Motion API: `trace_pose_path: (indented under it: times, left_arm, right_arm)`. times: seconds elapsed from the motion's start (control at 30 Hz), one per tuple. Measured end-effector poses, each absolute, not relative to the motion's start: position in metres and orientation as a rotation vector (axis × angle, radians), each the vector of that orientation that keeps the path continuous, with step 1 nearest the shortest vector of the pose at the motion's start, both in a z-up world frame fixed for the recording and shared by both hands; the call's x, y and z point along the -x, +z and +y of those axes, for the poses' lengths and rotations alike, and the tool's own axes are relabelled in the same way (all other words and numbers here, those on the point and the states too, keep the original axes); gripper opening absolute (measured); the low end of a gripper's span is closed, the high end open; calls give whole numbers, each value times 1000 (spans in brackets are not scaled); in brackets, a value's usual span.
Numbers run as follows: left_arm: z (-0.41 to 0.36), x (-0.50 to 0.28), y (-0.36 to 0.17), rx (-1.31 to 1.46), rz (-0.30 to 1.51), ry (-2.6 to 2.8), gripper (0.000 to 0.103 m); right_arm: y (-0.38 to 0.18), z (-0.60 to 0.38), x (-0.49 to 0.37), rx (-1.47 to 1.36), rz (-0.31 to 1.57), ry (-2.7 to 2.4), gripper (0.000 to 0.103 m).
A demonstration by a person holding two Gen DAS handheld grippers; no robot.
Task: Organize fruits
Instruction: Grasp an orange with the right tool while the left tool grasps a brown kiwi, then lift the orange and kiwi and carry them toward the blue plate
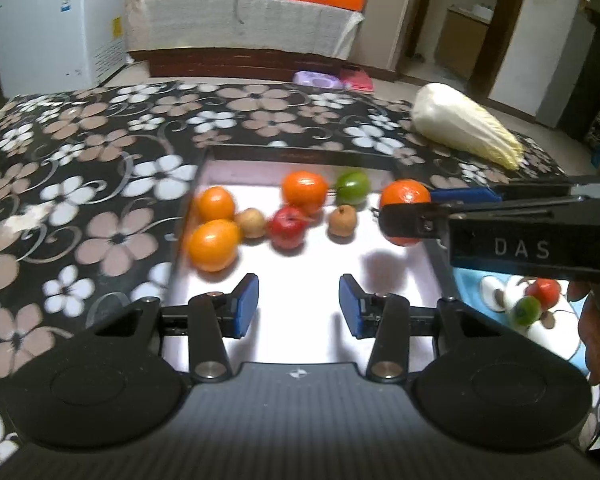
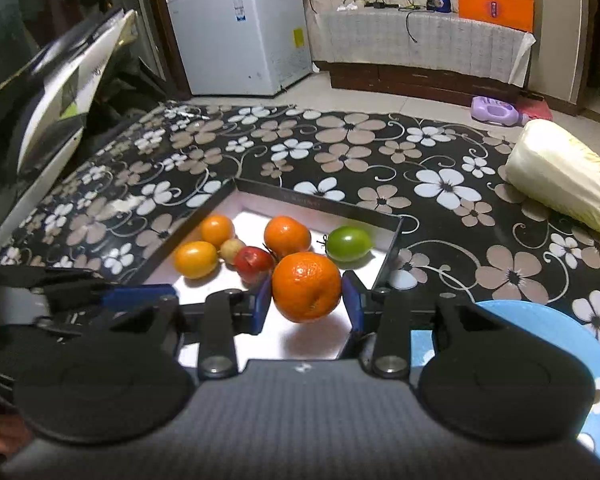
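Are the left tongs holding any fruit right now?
No, the left tongs stand open over the white tray, with nothing between their blue pads.

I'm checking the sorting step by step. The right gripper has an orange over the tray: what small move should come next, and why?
Probably carry the orange right to the blue plate. The right gripper holds it clear of the tray, and the plate already has a red and a green fruit.

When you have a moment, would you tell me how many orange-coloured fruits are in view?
4. One orange is gripped by the right gripper above the tray; another lies by the far wall; two sit at the tray's left side. None seems hidden.
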State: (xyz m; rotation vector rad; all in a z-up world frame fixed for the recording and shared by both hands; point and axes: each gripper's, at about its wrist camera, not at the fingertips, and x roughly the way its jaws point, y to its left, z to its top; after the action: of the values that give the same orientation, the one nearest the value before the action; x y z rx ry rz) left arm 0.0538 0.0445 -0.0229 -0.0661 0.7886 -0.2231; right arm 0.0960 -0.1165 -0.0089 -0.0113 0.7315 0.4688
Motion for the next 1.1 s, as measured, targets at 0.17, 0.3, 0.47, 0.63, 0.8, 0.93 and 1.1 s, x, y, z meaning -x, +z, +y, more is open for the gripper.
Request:
trace_pose_path:
  times: [0.17,0.3,0.47,0.63,0.8,0.93,1.1]
  left_arm:
    - [26,-65,-24,73,803,-256,49]
    - [18,-75,-25,86,821,-259,49]
    - [6,-88,-32,48,820,-250,48]
    - [3,-102,-40,63,833,-237,40]
    - [-4,-107,-42,48,816,-232,30]
    - [-7,-108,-42,48,812,-233,29]
    - [-11,-107,-42,42,810,-235,29]
  right_arm:
    - [3,-128,-88,-6,699,465,42]
    - [9,-137,-84,-19,680,460,42]
    - [12,-147,-81,-26,672,458,42]
    - [13,-153,-78,-31,668,454,42]
    - [13,-157,-78,-36,668,448,42]
    - [13,-158,-79,-33,668,451,42]
    - [11,-159,-77,-23,674,448,42]
